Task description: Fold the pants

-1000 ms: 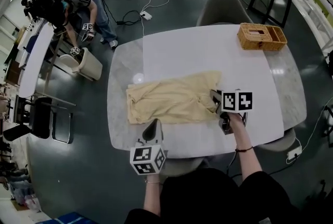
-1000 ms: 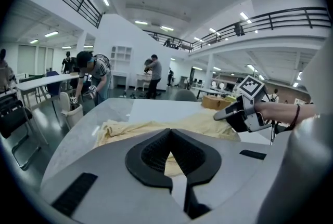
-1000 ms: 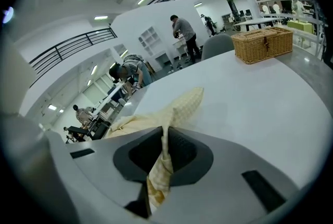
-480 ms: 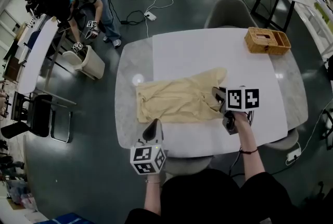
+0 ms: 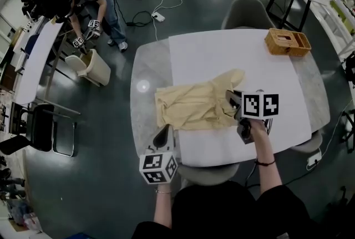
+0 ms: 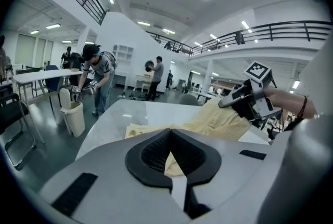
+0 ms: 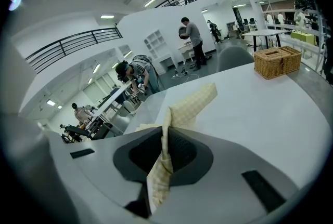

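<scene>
Right now the pale yellow pants [image 5: 191, 106] lie rumpled across the middle of the white tabletop [image 5: 222, 55]. Their right end is gathered up in my right tool [image 5: 231, 102], its jaws pinched tight on a fold of the checked cloth. My left tool [image 5: 163, 133] sits at the near left edge of the pants with its jaws narrow. A sliver of yellow shows in the slit, but I cannot tell whether it is gripped or only seen through. I judge the fabric light, soft and limp. It will sag and wrinkle, so I should take an edge at two well-separated points and hold it taut.
</scene>
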Motion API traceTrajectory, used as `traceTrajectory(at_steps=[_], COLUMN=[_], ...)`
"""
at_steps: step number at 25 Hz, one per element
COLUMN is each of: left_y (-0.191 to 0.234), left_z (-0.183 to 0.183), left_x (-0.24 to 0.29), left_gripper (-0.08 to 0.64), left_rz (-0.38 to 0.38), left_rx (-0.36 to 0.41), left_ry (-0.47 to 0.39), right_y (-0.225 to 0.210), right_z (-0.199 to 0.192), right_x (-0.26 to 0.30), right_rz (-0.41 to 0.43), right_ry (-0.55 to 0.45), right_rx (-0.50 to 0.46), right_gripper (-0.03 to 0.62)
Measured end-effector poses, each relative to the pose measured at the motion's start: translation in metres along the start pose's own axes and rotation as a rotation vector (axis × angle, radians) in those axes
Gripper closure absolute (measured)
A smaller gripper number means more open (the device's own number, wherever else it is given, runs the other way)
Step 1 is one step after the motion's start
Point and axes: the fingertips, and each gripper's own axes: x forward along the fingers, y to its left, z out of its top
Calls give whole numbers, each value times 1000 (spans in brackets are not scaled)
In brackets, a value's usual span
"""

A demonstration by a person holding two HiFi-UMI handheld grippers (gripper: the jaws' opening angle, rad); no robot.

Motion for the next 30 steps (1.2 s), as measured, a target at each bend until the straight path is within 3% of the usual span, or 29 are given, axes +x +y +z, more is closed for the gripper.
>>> traceTrajectory(at_steps=[17,30], left_y=[46,76], left_z=[-4,-11], left_x=[-12,-22], left_gripper=[546,546], left_rz=[-103,-124], left_rx=[-13,-43], left_ry=[18,29], right_y=[82,149], right_z=[5,-7], right_x=[24,73], right_rz=[-47,-2], right_ry=[-14,53], right_rx=[-86,-154], right_gripper=[555,555])
